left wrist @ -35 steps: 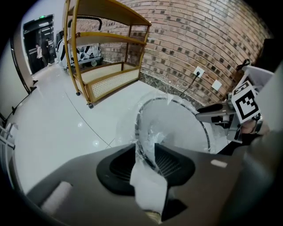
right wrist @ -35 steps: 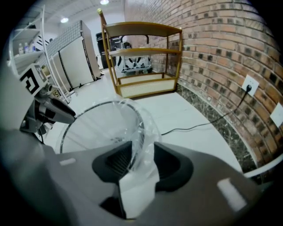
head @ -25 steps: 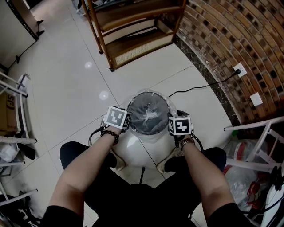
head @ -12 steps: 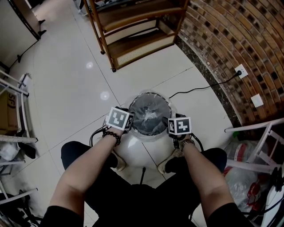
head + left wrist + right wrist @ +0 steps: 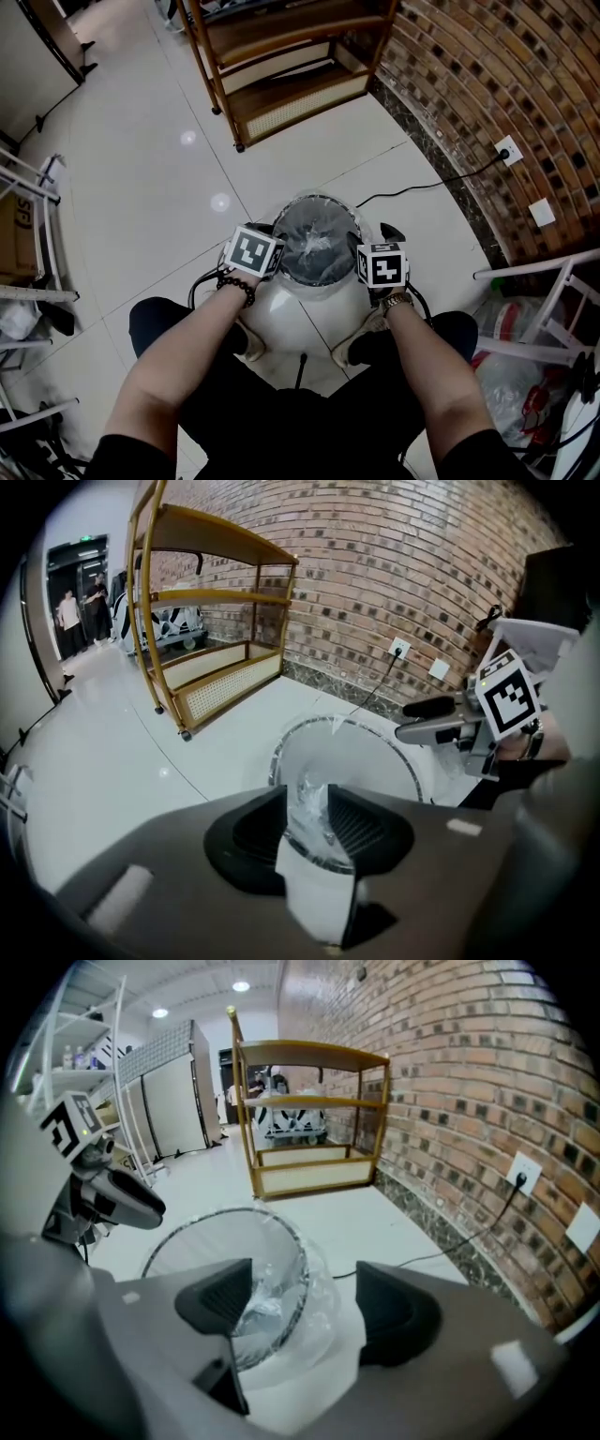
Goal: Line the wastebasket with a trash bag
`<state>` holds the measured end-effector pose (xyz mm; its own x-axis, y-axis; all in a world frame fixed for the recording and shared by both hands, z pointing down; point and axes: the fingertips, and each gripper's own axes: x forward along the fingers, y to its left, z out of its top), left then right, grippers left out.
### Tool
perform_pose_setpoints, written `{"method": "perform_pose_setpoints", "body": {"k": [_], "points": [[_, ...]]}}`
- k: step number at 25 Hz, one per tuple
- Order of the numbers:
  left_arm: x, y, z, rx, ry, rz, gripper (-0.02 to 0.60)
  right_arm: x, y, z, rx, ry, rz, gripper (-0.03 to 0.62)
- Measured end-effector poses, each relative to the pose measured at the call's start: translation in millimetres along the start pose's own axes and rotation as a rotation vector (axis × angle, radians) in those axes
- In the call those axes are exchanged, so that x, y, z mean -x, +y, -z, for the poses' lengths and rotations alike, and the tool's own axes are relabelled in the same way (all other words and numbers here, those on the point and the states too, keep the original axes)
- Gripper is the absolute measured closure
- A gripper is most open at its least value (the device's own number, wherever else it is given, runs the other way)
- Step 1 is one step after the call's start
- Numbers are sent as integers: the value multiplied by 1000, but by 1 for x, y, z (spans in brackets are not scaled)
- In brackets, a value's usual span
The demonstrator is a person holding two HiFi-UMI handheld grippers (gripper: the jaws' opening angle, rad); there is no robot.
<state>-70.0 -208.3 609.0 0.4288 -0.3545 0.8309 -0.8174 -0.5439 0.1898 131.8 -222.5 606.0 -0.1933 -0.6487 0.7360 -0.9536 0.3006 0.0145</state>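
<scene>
A white wastebasket [image 5: 300,319] stands on the floor between the person's feet, with a clear trash bag [image 5: 314,246] hanging inside and folded over its dark rim [image 5: 281,752]. My left gripper [image 5: 271,249] is at the rim's left side, shut on the bag's edge [image 5: 310,797] and the rim together. My right gripper [image 5: 377,238] is at the right side. Its jaws have just been opening and now stand wide: one pad [image 5: 220,1302] hangs over the lined inside, the other [image 5: 398,1312] outside, neither pressing. Bag film [image 5: 281,1335] drapes over the rim between them.
A wooden shelf unit [image 5: 281,66] stands behind the basket, and a brick wall [image 5: 487,94] runs along the right. A black cable [image 5: 422,183] crosses the floor to a socket [image 5: 506,148]. White metal racks stand at left [image 5: 28,234] and right [image 5: 553,309].
The right gripper's jaws opened and let go of the bag's edge, and it drew slightly up and away from the rim. The left gripper stayed put.
</scene>
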Motion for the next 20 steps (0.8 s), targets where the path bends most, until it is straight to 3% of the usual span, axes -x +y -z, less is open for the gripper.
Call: {"method": "perform_pose_setpoints", "body": {"k": [3, 7, 12, 14, 20], "points": [[3, -8, -11, -35, -46, 14, 446, 6, 14, -13, 65, -46, -11, 254], [5, -23, -23, -102, -99, 32, 477, 10, 37, -18, 145, -66, -44, 357], [4, -50, -35, -191, -154, 96, 548, 7, 59, -13, 175, -53, -92, 587], [2, -55, -37, -222, -160, 93, 576, 6, 66, -12, 179, -50, -114, 591], [-9, -69, -38, -277, -164, 110, 579, 0, 81, -11, 173, -58, -162, 591]]}}
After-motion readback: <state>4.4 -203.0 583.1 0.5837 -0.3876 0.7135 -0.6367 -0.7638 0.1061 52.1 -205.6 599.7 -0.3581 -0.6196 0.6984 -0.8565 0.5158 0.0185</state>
